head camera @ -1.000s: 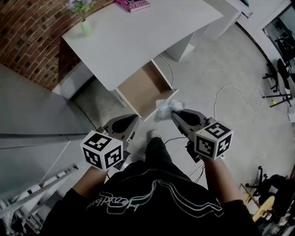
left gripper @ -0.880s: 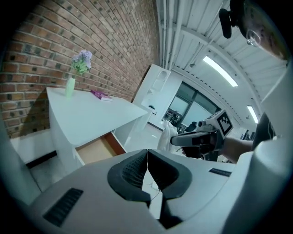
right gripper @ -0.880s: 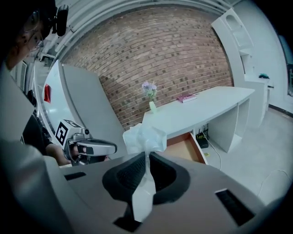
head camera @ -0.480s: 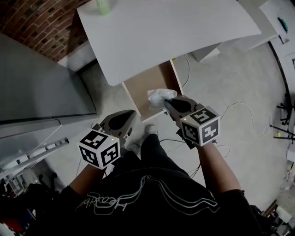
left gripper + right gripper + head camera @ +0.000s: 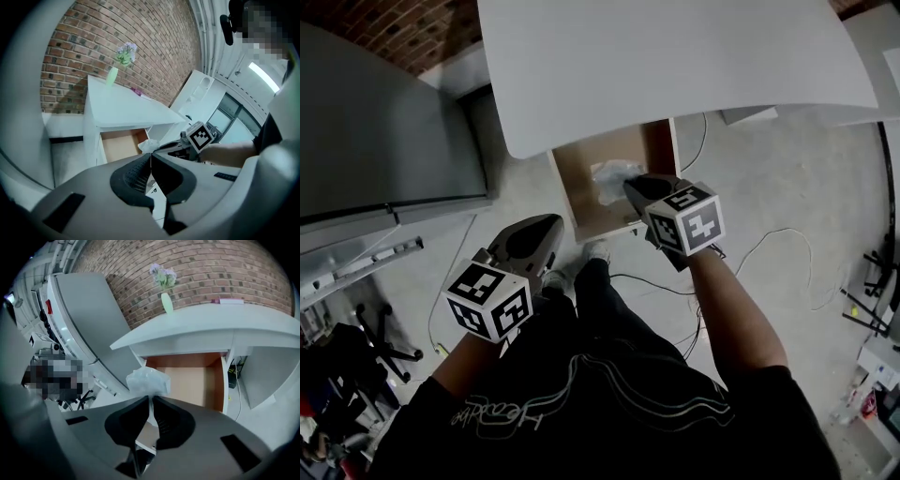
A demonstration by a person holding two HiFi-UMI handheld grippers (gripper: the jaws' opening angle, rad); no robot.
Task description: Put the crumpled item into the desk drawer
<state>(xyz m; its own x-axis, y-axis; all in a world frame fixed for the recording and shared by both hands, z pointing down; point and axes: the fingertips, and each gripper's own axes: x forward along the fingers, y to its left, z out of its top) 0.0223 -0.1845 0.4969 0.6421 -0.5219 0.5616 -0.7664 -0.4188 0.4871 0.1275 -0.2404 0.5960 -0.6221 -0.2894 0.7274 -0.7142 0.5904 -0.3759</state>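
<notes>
Head view first: shows the right tool [image 5: 630,184] clenched on the crumpled item [image 5: 612,176], a whitish wad of thin plastic or paper, right over the open drawer [image 5: 574,192] that sticks out from under the white surface [image 5: 675,66].

Against the picture of a second ago, sits lower and further forward. There, hangs with the wad at the drawer's front edge, not yet past it. Half a second ago, reaches over the front part. Now, stands above the wooden bottom, near its middle. Cannot tell from above whether the wad touches the bottom yet.

Right gripper view confirms the grip: pinches only a thin fold of the wad between closed jaws, with the bulk sticking out past the tips, and looks straight into the drawer behind it.

As for the left tool [image 5: 551,225] — clenched too, but on nothing, as seen in the left gripper view. Stays back on the near side, short of the drawer, as in the earlier pictures.

For the task, probably means this: carrying almost finished, release not yet done. Calls next, most likely, only for a little lowering and an opening of the jaws — nothing more.
</notes>
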